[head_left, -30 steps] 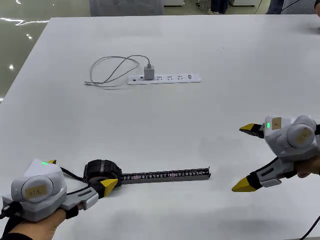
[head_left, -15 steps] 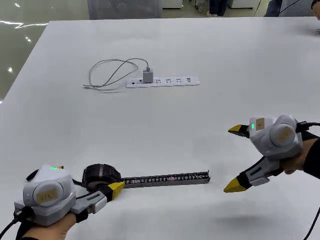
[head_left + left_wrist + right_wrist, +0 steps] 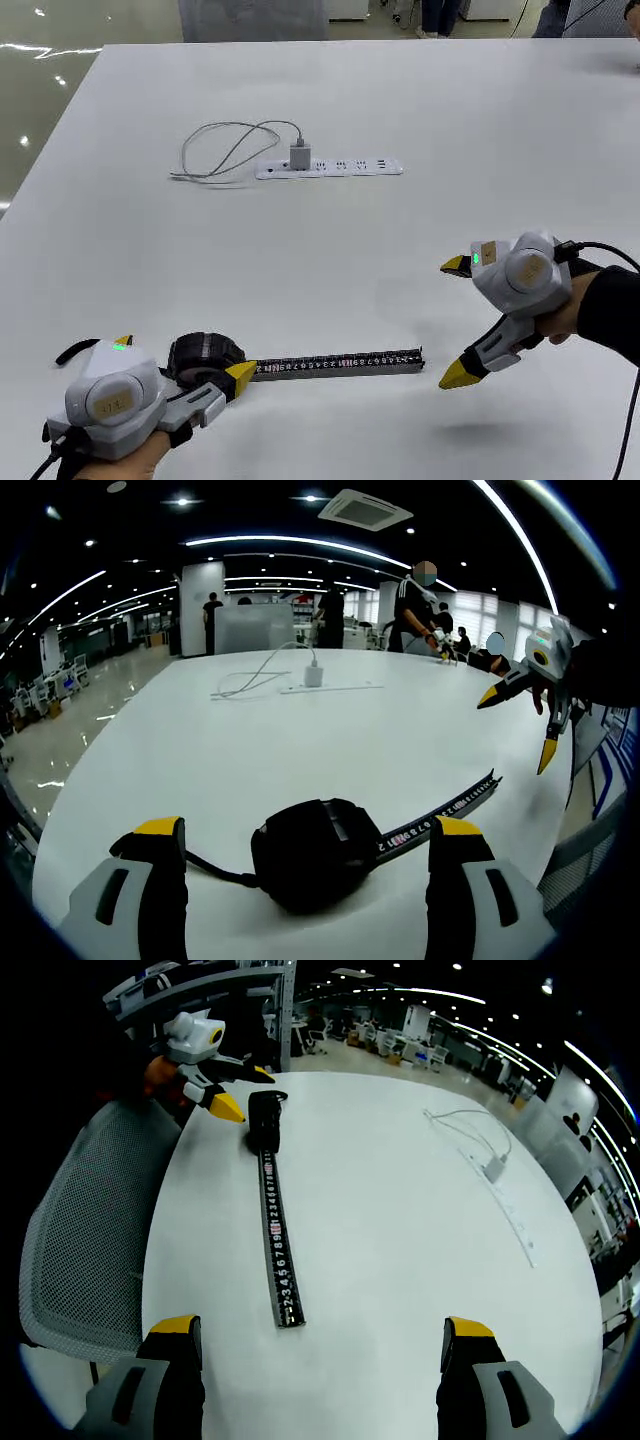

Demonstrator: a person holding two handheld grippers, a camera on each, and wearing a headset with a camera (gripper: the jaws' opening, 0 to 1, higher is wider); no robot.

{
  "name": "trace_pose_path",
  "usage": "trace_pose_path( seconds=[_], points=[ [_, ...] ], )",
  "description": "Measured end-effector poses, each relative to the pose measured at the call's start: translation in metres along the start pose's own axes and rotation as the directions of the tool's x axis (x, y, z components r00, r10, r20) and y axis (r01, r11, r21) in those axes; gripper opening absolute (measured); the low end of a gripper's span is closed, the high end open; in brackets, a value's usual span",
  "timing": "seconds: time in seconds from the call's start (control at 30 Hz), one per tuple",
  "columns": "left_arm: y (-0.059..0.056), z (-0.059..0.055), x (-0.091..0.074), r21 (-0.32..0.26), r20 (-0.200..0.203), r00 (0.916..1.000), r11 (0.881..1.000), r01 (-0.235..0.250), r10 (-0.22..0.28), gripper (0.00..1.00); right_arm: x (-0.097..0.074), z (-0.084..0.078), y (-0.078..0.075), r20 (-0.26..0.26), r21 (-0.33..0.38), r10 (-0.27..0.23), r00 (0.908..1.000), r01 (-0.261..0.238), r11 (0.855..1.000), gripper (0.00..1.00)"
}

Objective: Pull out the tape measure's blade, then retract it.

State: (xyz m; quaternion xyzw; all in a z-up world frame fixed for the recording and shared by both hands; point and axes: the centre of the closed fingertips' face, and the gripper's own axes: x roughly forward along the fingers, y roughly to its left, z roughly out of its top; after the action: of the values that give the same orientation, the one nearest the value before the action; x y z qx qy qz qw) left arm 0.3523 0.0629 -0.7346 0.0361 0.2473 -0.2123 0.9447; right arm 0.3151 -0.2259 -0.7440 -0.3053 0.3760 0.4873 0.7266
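Now right gripper (image 3: 455, 320), jaws spread, drawing nearer free tip of dark numbered blade (image 3: 340, 363); left gripper (image 3: 182, 357), jaws wide, straddling round black tape measure case (image 3: 205, 352). Blade out, retraction pending.

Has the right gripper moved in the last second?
Yes. The right gripper has come leftward, closer to the free end of the blade, which lies as before against the power strip. Its jaws stand open.

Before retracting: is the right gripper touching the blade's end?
Apart: in the right gripper view, bare table separates the right gripper, jaws open, from the blade end.
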Motion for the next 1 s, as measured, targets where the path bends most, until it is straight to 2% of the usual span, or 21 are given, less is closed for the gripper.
trace_pose_path(
  seconds=[0.2,0.3,0.47,0.53,0.7,0.77,0.83,0.9,1.0],
  points=[
    [-0.006,-0.003,0.005,0.002,0.0,0.9999,1.0,0.012,-0.012,0.99,0.01,-0.002,-0.003,-0.023,-0.017,0.007,0.9997,-0.007,1.0,0.99],
    [-0.006,0.0,0.006,-0.019,0.014,0.9999,1.0,0.004,-0.003,0.99,0.013,-0.005,-0.003,-0.035,-0.012,0.019,0.9992,-0.02,1.0,0.99],
    [-0.006,-0.003,0.008,-0.014,0.014,0.9999,1.0,-0.005,0.005,0.99,0.019,-0.008,-0.001,-0.042,-0.017,0.028,0.9987,-0.029,0.999,0.99],
    [-0.007,-0.004,0.008,-0.007,0.018,0.9998,1.0,-0.003,0.003,0.99,0.021,-0.01,-0.002,-0.045,-0.027,0.024,0.9987,-0.025,0.999,0.93],
    [-0.009,-0.008,0.008,0.011,0.025,0.9996,1.0,0.007,-0.008,0.99,0.027,-0.013,0.0,-0.059,-0.031,0.03,0.9978,-0.032,0.999,0.88],
    [-0.008,-0.008,0.008,0.009,0.025,0.9997,1.0,0.003,-0.003,0.99,0.029,-0.013,0.005,-0.052,-0.031,0.058,0.997,-0.06,0.998,0.85],
    [-0.008,-0.008,0.008,0.008,0.025,0.9997,1.0,0.001,-0.001,0.99,0.032,-0.014,0.006,-0.055,-0.039,0.057,0.9969,-0.059,0.998,0.83],
    [-0.008,-0.008,0.008,0.011,0.026,0.9997,1.0,-0.001,0.001,0.99,0.033,-0.017,0.009,-0.069,-0.04,0.075,0.9948,-0.078,0.996,0.79],
    [-0.008,-0.007,0.009,0.016,0.025,0.9997,1.0,-0.004,0.004,0.99,0.035,-0.017,0.009,-0.067,-0.045,0.076,0.9948,-0.079,0.996,0.73]
  ],
)
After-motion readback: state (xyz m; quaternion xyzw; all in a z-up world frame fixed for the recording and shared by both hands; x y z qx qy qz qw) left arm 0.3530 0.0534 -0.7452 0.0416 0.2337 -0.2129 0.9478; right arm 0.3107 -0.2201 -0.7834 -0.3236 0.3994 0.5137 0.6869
